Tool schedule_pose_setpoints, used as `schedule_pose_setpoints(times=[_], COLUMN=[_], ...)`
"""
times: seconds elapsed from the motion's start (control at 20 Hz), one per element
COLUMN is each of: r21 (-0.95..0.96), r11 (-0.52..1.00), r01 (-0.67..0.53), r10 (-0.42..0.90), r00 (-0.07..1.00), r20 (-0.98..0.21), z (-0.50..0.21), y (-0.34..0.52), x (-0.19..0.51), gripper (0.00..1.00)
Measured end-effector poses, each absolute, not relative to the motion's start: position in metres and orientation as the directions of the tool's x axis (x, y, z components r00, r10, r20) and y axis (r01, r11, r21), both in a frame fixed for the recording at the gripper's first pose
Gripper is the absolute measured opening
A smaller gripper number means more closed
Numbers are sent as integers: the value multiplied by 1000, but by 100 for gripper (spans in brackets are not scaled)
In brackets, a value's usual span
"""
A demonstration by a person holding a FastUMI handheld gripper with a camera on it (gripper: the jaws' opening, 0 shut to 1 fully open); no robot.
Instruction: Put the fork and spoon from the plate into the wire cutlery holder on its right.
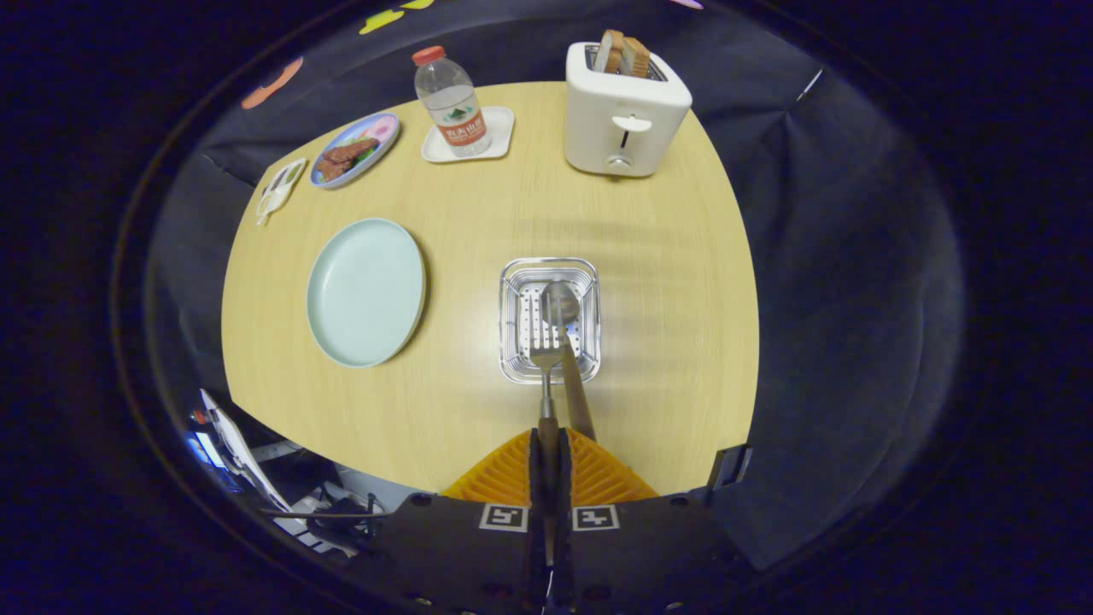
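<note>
My gripper [546,437] is shut on the handle of the fork [546,357]. The fork's tines point away from me, over the near part of the wire cutlery holder [512,290]. The spoon [559,303] has its bowl inside the holder. Its brown handle slants back toward me and ends beside my right finger [602,474]; I cannot tell whether it touches that finger. The pale green plate [365,292] lies to the left of the holder with nothing on it.
At the back of the round wooden table [666,256] stand a white toaster [625,107] with bread, a water bottle [450,102] on a white coaster, and a small plate of food [354,149]. The table's near edge is just ahead of my fingers.
</note>
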State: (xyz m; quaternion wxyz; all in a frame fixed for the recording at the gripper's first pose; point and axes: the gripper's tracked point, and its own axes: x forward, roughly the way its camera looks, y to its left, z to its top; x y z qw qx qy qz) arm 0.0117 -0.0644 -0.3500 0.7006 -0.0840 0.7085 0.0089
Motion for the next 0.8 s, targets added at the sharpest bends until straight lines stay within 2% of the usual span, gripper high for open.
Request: schedule_pose_setpoints(times=[0.5, 0.8], r21=[-100, -103], r11=[987, 983], r01=[-128, -151], r10=[-118, -116], r00=[-135, -78], r20=[-984, -990], z=[-361, -357], y=[-56, -55], x=[25, 37], gripper=[4, 14])
